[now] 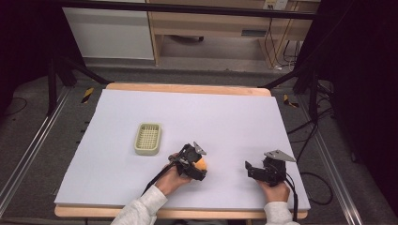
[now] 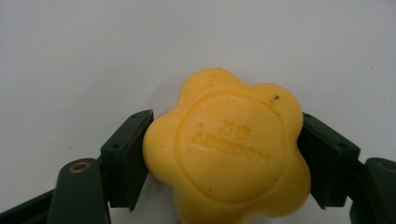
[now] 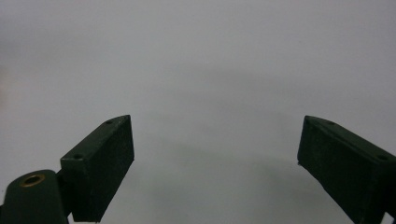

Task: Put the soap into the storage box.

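Yellow flower-shaped soap (image 2: 227,151) pinched by left claw (image 2: 224,154) on table (image 1: 234,117); right claw (image 3: 215,158) spread.

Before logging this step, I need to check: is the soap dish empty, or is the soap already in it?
Empty. The soap dish shows only its bare grid, while the yellow flower-shaped soap sits between the left gripper's pads.

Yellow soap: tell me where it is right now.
In the high view the yellow soap sits near the table's front edge, between the left gripper's jaws, right of the green basket.
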Available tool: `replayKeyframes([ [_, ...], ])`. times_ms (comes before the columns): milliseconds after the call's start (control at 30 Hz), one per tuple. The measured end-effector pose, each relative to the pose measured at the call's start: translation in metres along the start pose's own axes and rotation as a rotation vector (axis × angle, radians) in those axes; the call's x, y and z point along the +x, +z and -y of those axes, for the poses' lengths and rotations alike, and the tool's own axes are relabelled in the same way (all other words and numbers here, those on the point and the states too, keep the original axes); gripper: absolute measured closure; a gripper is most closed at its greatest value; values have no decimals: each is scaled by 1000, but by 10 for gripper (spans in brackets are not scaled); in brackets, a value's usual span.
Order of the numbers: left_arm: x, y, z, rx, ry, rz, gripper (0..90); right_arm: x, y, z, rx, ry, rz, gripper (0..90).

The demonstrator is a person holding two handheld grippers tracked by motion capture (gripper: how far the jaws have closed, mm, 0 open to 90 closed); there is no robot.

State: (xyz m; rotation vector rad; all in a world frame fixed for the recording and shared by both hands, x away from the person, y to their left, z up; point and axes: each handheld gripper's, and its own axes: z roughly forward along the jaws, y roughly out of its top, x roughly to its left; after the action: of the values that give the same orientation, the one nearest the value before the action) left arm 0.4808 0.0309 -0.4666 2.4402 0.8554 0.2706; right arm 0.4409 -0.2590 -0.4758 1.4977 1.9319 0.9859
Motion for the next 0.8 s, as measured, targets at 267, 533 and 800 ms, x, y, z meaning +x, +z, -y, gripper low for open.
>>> replayKeyframes([
  [267,0,0,-1,4,0,0,264,0,0,0,0,-1,1,112],
  [533,0,-1,-2,14,9,-1,265,-1,0,0,1,5,-3,112],
  [800,-2,-6,-4,15,23,12,265,-1,0,0,-1,1,0,112],
])
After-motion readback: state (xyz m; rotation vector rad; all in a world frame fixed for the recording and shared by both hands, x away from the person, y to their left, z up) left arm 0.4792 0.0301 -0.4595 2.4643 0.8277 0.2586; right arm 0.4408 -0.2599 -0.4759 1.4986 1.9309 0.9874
